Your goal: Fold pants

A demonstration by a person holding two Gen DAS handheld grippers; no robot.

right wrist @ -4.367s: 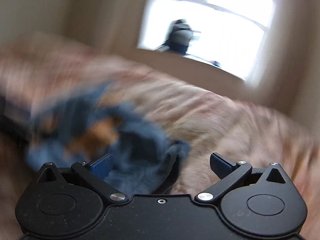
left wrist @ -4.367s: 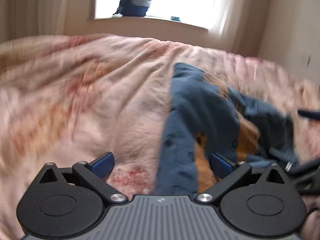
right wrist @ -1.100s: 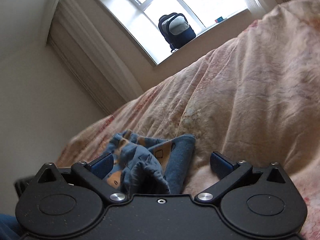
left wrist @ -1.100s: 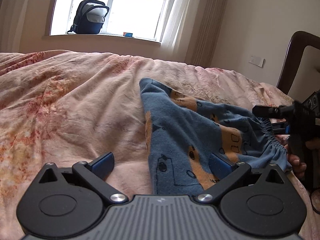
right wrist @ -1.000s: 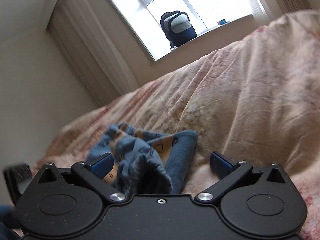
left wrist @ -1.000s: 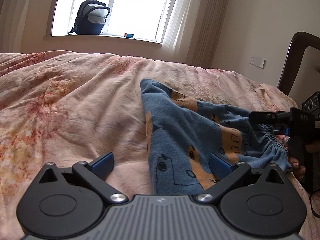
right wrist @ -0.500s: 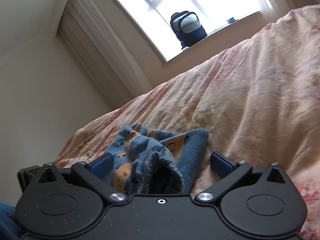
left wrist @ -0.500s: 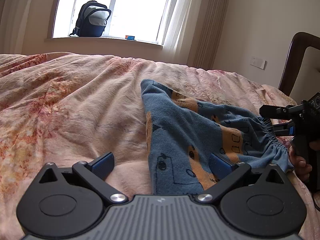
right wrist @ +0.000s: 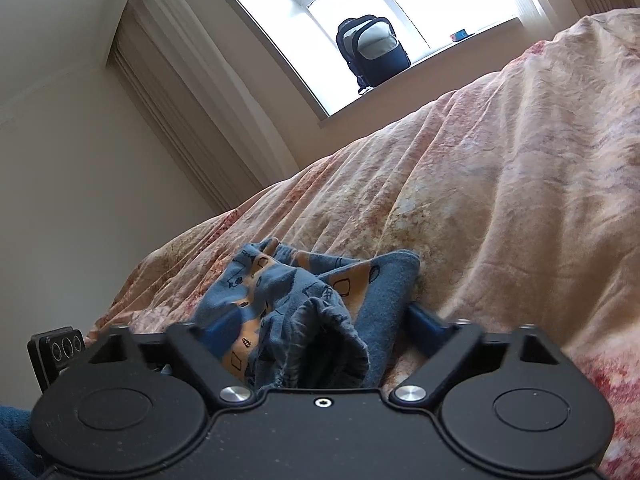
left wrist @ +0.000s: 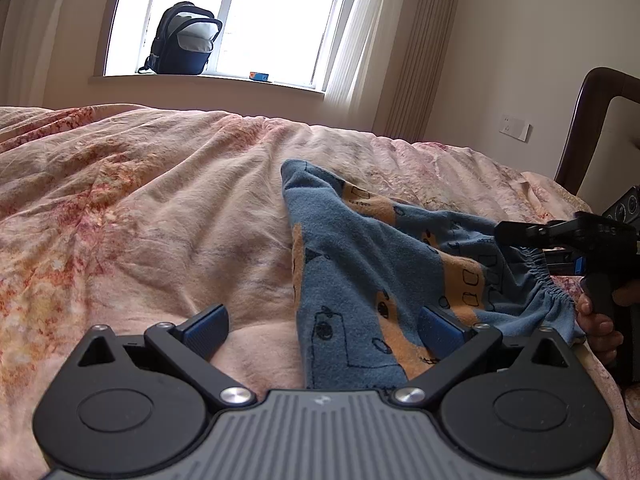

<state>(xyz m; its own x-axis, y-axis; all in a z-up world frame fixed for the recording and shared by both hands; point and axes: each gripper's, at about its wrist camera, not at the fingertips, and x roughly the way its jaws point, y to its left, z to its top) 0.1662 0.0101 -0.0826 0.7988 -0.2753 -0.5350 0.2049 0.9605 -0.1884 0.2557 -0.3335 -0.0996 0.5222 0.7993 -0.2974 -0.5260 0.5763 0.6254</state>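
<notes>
Black linkage arms with silver pivot screws and blue fingertips [left wrist: 206, 326] were seen on both tongs; the left tongs [left wrist: 322, 326] bore a ribbed grey body.

Your pants [left wrist: 360, 280] are blue fleece with orange patches and black line drawings. They lie crumpled on the bed, ahead of your left tongs [left wrist: 323, 326], with the gathered elastic waistband bunched between your right tongs [right wrist: 320, 330].

right gripper [right wrist: 320, 326] fingers spread around bunched blue pants [right wrist: 304, 300] on pink bedspread [right wrist: 500, 200]; backpack [right wrist: 374, 50] on windowsill.
</notes>
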